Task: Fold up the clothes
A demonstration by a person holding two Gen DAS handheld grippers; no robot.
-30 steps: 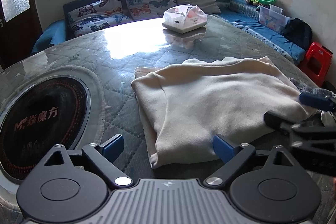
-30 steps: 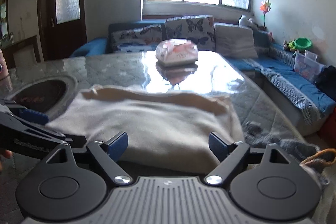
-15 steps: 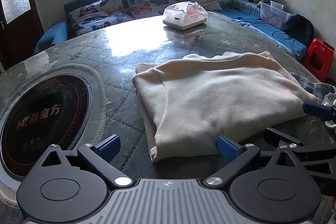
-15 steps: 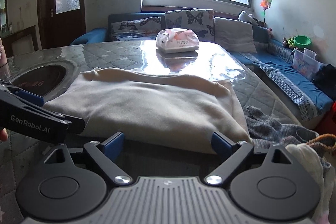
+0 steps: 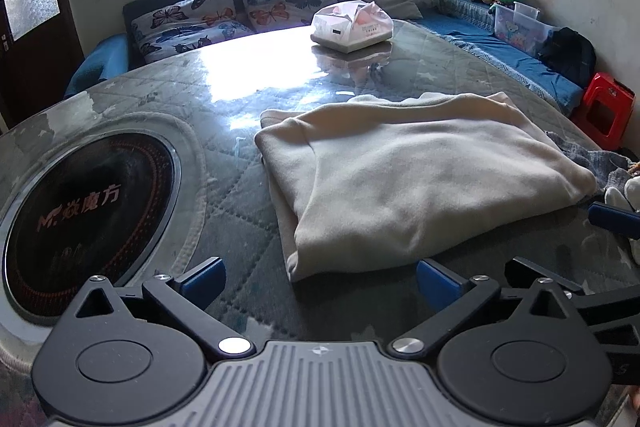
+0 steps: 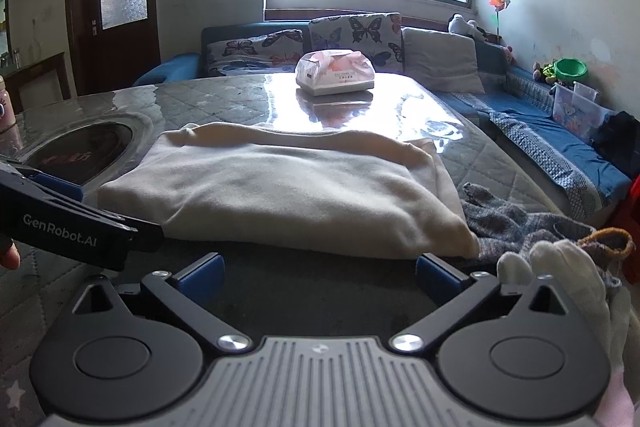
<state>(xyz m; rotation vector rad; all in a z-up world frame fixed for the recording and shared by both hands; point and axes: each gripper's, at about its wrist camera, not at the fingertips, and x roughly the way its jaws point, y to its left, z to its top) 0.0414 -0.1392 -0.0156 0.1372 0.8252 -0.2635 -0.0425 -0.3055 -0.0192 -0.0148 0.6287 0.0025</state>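
Observation:
A cream garment (image 5: 416, 179) lies folded into a thick rectangle on the glass-topped table (image 5: 224, 99); the right wrist view shows the same cream garment (image 6: 280, 195) from its near edge. My left gripper (image 5: 320, 281) stands open just short of the garment's front left corner, nothing between its blue pads. My right gripper (image 6: 320, 277) is open too, a little back from the near edge and empty. The other gripper's black finger crosses each view at the side.
A grey knit garment (image 6: 520, 219) and a white piece of cloth (image 6: 560, 267) lie at the table's right edge. A tissue pack (image 5: 352, 27) sits far back. A round black hob (image 5: 80, 211) is set into the table at left. Sofa and red stool (image 5: 608, 107) stand beyond.
Both grippers have drawn back from the cream garment toward the near side, so it looks further off. The garment lies still and folded; both stay open.

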